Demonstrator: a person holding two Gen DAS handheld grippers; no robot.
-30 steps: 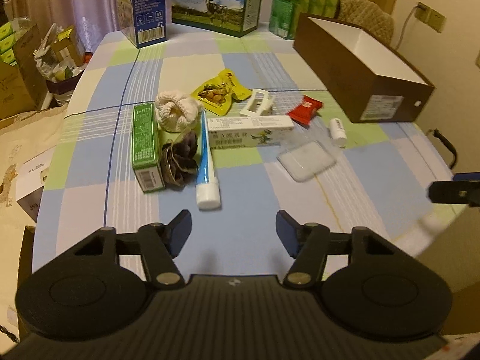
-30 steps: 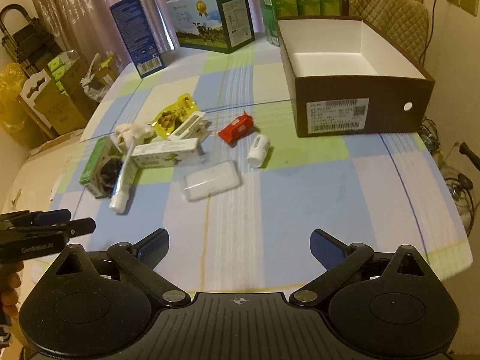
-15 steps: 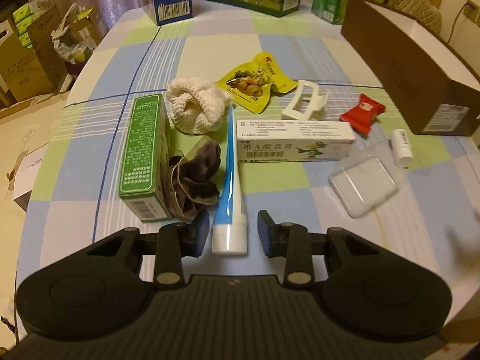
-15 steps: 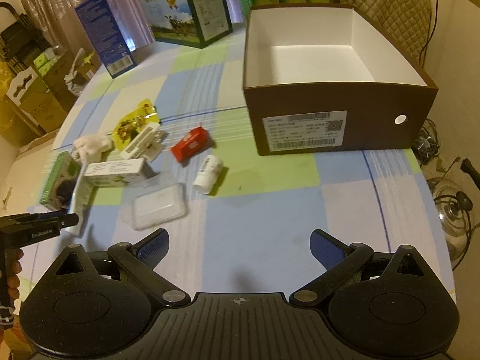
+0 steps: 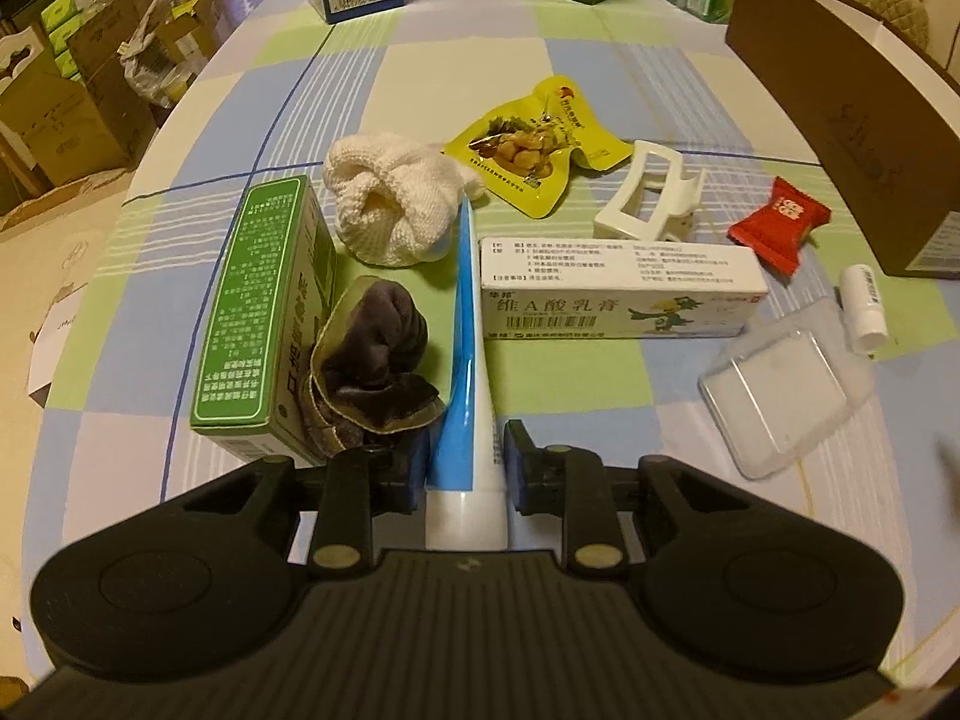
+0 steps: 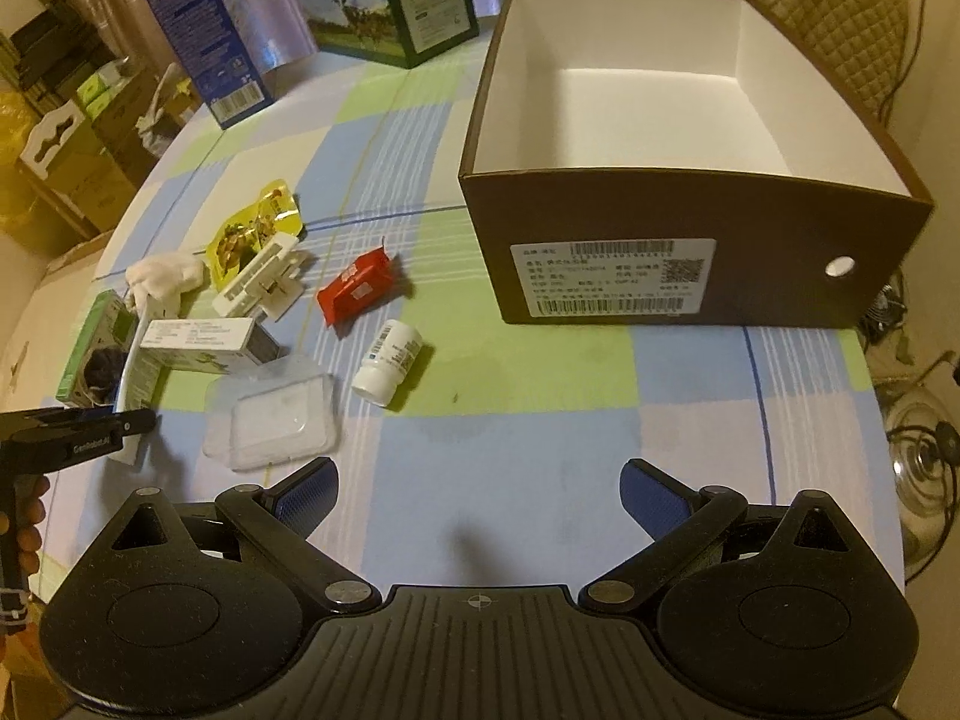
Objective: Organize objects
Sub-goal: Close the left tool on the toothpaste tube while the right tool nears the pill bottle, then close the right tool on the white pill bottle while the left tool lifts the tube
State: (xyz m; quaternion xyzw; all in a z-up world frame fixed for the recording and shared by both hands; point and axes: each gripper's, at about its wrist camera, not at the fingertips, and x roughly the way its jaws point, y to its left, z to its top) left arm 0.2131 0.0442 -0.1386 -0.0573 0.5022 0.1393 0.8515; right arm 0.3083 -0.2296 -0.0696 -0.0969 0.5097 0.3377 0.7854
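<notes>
Our left hand-held gripper (image 5: 462, 468) sits low at the near edge of the desk (image 5: 540, 42), its jaws drawn narrow around the cap end of the tube (image 5: 465, 360). Both pads look to be on or just at the tube's sides; whether they already press it we cannot tell for sure, though the fit looks snug. The tube lies lengthwise away from us, between the dark sock (image 5: 372, 354) and green carton (image 5: 258, 312) on one side and the white carton (image 5: 618, 288) on the other. That crowding is likely why we take it by the free cap end — the only part with room for a finger on each side.

Our right hand-held gripper (image 6: 480, 492) hangs wide apart over bare cloth toward the desk's near edge, holding nothing. It faces the brown box (image 6: 690, 276), which stands open and empty toward the desk's far right corner. We judge that to be where things go.

Still loose in the middle of the desk are the white sock ball (image 5: 390, 210), snack pouch (image 5: 534, 150), white clip (image 5: 648, 204), red sweet (image 5: 780, 222), small bottle (image 6: 390, 366) and clear case (image 6: 276, 420). Nothing is sorted yet. Lifting the tube may drag the dark sock, which touches it — a straight, slow pull back seems safest.
</notes>
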